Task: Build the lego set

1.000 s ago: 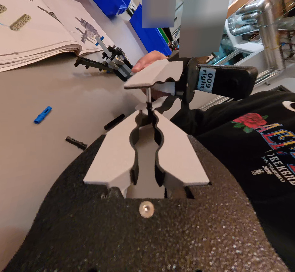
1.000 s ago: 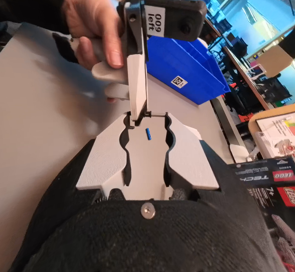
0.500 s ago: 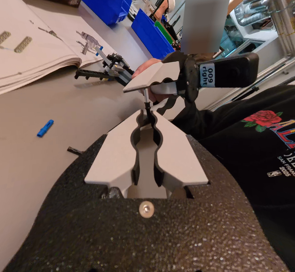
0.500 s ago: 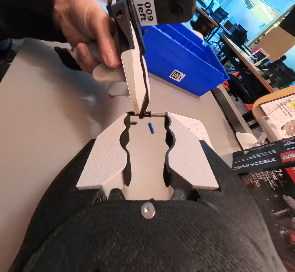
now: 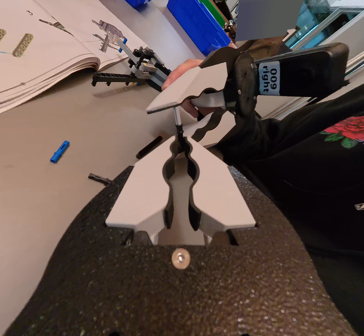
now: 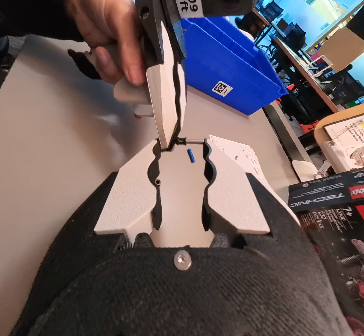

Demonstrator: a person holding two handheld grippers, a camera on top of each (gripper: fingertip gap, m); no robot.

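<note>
My left gripper (image 5: 180,139) is shut on a small black connector (image 5: 179,131) that sits on the end of a short grey axle (image 5: 177,116). My right gripper (image 6: 180,143) has its jaws wide apart, and the axle (image 6: 195,140) with its connector (image 6: 181,141) spans lengthwise between the fingertips. The axle's free end presses on the right finger. In the right wrist view the left gripper (image 6: 173,143) comes down from above onto the connector. Both are held above the table. The half-built model (image 5: 141,68) lies beside the open instruction book (image 5: 49,36).
Loose on the grey table are a blue pin (image 5: 59,151), a black pin (image 5: 98,178) and a black axle (image 5: 149,147). Blue bins (image 5: 197,17) stand at the back. The set's box (image 6: 325,208) lies at the right. A person's black sleeve (image 5: 295,168) is close by. Both grippers' tips are close together, under 4 cm apart. The black pin (image 5: 98,178) sits 7 cm or so from the ends of my right fingers.
Both grippers have kept their hold on the axle piece. The left gripper has come closer and stands steeper in the right wrist view. The views have shifted a little.
</note>
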